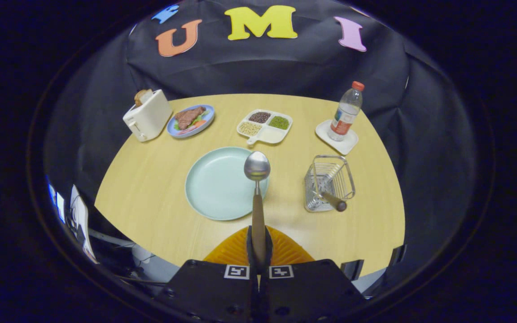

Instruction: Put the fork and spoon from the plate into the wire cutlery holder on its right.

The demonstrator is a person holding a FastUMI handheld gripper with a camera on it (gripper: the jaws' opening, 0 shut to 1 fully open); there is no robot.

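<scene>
The fingers point(258, 251) pinch the spoon point(257, 179) by its handle, pointing straight ahead; the wire cutlery holder point(329, 183) stands ahead to their right.

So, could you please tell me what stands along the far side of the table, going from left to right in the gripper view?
Toaster → blue plate of food → divided tray of beans → water bottle on its white coaster. Nearer, the gripper is shut on the spoon.
</scene>
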